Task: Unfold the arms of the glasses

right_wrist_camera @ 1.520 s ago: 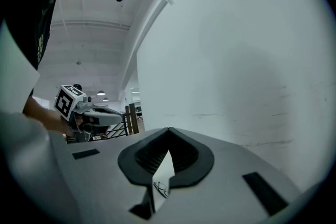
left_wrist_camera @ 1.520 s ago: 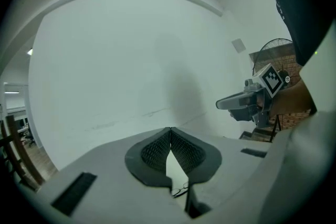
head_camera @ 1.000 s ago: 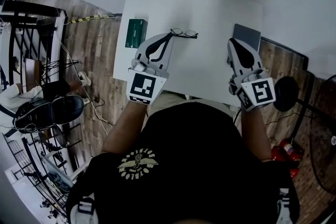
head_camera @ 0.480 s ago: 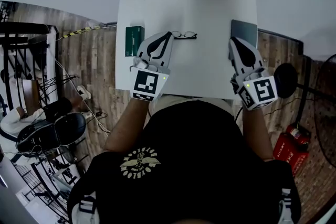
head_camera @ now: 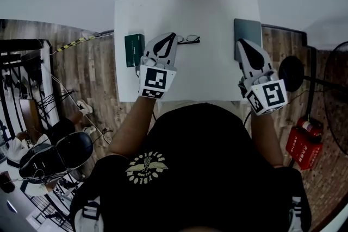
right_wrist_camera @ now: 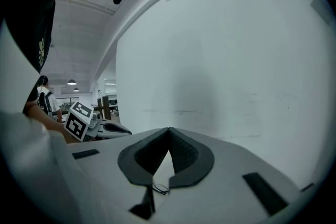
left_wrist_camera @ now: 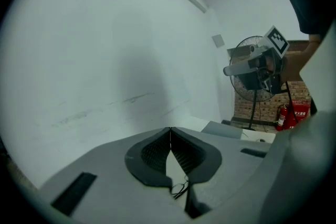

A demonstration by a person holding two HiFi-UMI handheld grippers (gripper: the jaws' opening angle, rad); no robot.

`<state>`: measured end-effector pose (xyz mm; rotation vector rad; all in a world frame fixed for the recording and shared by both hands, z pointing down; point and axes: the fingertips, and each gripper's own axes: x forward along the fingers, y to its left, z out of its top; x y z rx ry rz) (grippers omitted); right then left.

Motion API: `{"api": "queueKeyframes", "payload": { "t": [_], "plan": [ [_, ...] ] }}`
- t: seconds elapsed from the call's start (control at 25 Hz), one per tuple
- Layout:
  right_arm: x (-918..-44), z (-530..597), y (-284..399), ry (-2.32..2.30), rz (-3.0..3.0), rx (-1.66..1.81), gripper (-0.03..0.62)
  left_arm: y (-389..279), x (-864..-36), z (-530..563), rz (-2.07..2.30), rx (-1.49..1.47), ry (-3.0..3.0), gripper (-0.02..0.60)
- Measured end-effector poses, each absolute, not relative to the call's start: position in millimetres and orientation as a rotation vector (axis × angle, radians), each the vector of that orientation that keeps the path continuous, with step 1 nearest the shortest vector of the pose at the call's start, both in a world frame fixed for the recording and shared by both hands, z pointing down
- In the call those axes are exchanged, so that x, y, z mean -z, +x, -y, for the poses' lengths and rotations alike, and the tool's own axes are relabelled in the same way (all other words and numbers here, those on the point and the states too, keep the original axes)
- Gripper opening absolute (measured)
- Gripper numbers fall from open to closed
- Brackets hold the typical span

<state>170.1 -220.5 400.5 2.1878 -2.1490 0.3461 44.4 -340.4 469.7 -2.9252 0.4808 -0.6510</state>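
Thin dark-framed glasses (head_camera: 188, 39) lie on the white table (head_camera: 206, 13), toward its left middle. My left gripper (head_camera: 173, 35) is shut and empty, its tips just left of the glasses. In the left gripper view the glasses (left_wrist_camera: 180, 188) show low down, under the shut left gripper (left_wrist_camera: 170, 129). My right gripper (head_camera: 241, 41) is also shut and empty, hovering at the table's right side over a grey pad. Below the right gripper (right_wrist_camera: 168, 129) the glasses (right_wrist_camera: 160, 188) appear small in its own view. How the glasses' arms stand is too small to tell.
A green box (head_camera: 134, 50) lies at the table's left edge. A grey flat pad (head_camera: 248, 35) sits at the right edge. A standing fan (left_wrist_camera: 252, 78) and a red fire extinguisher (head_camera: 302, 140) stand on the wooden floor to the right. A white wall rises behind the table.
My left gripper has come forward and lower beside the glasses. The right gripper has hardly moved. The head view has swung, so the table now sits squarer in the picture.
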Motion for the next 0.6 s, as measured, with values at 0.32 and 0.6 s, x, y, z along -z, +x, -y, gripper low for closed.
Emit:
{"api": "queueKeyframes", "payload": {
  "t": [0.32, 0.6],
  "plan": [
    [-405.9, 212.3, 175.8, 2.25, 2.049, -0.367, 0.0, 59.8, -521.0, 350.7, -0.362, 0.736, -2.911, 0.008],
    [-414.4, 206.4, 171.3, 2.282, 1.998, -0.399, 0.0, 59.8, -572.0, 354.1, -0.262, 0.919, -2.851, 0.008]
  ]
}}
